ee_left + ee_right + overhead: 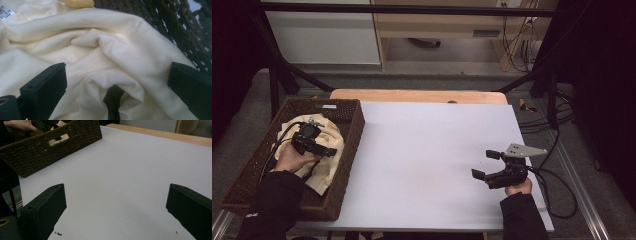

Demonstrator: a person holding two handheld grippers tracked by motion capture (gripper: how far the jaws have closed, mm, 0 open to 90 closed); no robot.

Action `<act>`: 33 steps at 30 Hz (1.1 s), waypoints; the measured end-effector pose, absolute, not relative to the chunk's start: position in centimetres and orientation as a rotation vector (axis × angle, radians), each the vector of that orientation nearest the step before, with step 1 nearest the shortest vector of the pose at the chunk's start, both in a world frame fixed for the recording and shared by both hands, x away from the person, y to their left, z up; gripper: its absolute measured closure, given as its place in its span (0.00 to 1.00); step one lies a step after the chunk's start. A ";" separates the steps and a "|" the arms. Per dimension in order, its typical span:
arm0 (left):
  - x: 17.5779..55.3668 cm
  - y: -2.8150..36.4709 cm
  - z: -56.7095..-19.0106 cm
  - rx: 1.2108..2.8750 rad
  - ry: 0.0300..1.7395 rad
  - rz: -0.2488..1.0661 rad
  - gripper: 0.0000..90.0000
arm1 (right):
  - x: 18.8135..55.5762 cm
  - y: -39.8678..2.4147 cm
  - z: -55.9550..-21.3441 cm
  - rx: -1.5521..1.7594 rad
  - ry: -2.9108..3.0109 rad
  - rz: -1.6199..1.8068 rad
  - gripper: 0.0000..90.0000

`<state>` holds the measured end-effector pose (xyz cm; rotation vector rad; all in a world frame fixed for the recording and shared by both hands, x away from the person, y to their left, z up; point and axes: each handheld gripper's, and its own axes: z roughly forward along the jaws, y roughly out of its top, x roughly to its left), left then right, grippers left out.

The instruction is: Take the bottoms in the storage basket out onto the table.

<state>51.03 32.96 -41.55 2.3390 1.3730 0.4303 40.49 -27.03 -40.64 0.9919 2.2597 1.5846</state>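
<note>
The left claw (319,150) dips into the basket (352,130), jaws spread wide over the crumpled cream cloth (105,50) lying there, while the right claw (486,164) hovers released above the tabletop (422,150).

Cream cloth (105,50) between spread jaws

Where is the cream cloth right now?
The cream cloth lies crumpled in the brown wicker basket at the table's left edge in the high view, with the open left hand-held gripper right above its folds.
</note>
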 end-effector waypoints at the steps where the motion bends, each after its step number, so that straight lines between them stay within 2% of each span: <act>1: 51.0 32.9 -41.6 2.350 1.372 0.432 0.02 | 40.5 -27.0 -40.6 0.993 2.259 1.586 0.04; 13: 51.3 33.3 -42.9 2.379 1.390 0.374 0.06 | 40.5 -27.1 -40.6 0.990 2.259 1.585 0.04; 18: 51.4 33.7 -43.2 2.358 1.392 0.323 0.14 | 40.5 -27.0 -40.6 0.990 2.262 1.583 0.04; 23: 51.5 34.0 -43.5 2.353 1.381 0.301 0.18 | 40.5 -27.1 -40.6 0.989 2.259 1.587 0.04; 24: 51.5 34.0 -43.5 2.350 1.374 0.295 0.22 | 40.5 -27.1 -40.6 0.988 2.259 1.586 0.04; 27: 51.5 34.1 -43.7 2.346 1.370 0.277 0.25 | 40.5 -27.1 -40.6 0.989 2.260 1.586 0.04; 33: 51.5 34.4 -43.8 2.326 1.392 0.239 0.30 | 40.5 -27.1 -40.6 0.988 2.259 1.585 0.04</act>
